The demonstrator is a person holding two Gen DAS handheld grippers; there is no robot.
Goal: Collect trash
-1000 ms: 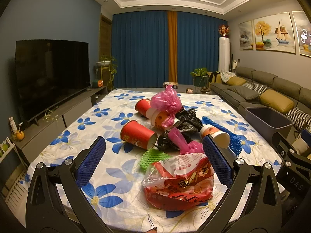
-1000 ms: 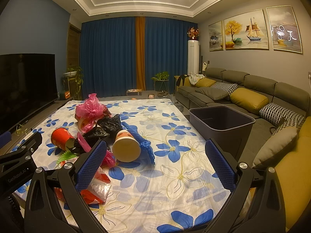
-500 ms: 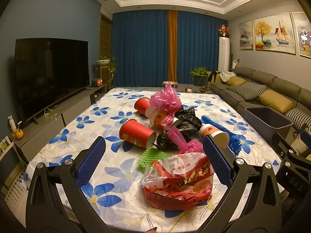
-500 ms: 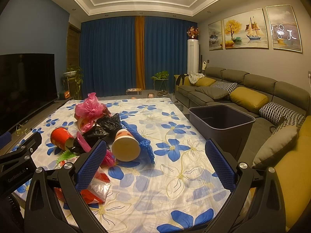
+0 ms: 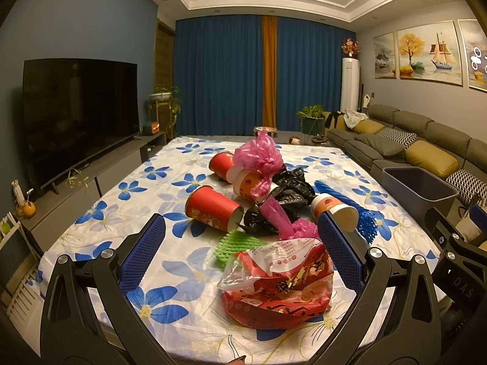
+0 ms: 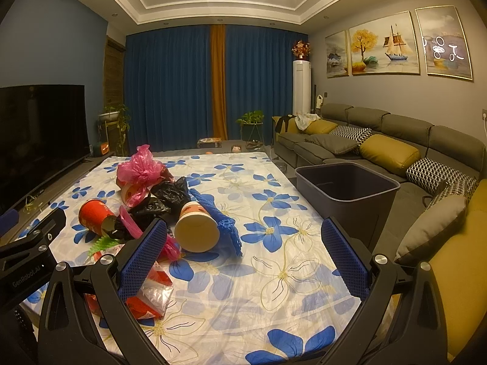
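Crumpled red plastic snack bag (image 5: 278, 286) sits between the wide-apart left tongs (image 5: 242, 254); right tongs (image 6: 245, 254) also gape empty over the floral desk (image 6: 274, 273), grey bin (image 6: 347, 188) beside.

Left gripper (image 5: 240, 252) and right gripper (image 6: 243, 252) — both spread wide, empty — side by side.

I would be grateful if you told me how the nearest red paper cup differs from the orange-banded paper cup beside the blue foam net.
The red cup is red all over; the orange-banded cup is pale with an orange band. The red cup lies left of the black bags; the orange-banded cup lies right of them, touching the blue net. Both lie on their sides.
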